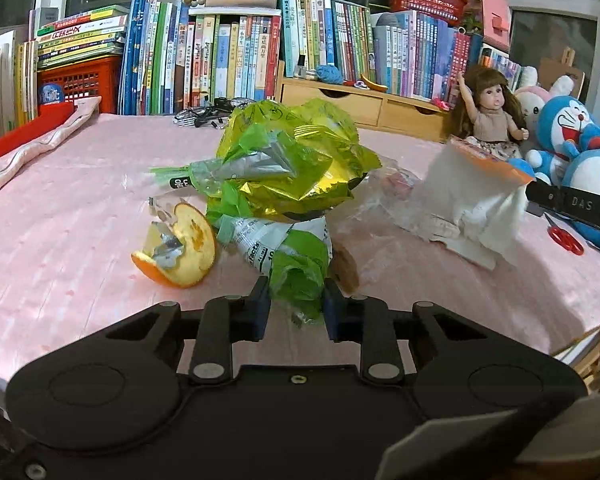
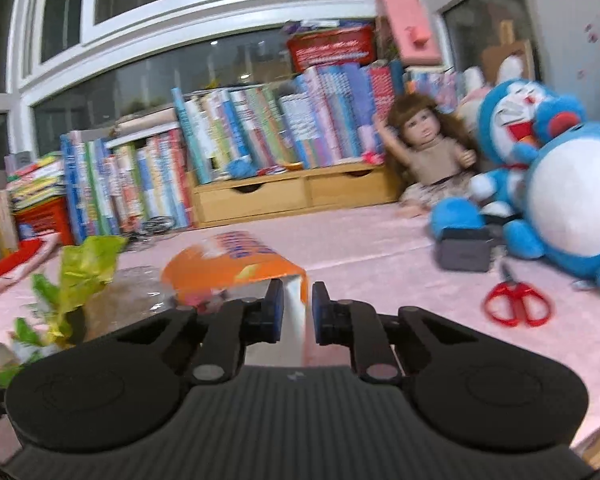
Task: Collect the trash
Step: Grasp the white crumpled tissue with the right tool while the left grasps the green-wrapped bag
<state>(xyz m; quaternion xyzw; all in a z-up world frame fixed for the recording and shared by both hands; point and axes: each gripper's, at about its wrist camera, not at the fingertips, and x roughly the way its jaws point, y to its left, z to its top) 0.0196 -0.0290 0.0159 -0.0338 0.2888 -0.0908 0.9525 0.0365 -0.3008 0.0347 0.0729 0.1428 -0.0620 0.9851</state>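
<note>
Pink tabletop – orange peel, wrappers, scissors (red).

Green-and-gold foil wrapper, orange peel, pink tablecloth, red scissors

Crumpled green wrapper (beside orange peel), orange-white bag upright

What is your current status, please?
Left gripper shut on green wrapper. Right gripper shut on orange-and-white bag. Orange peel remains on table.
</note>
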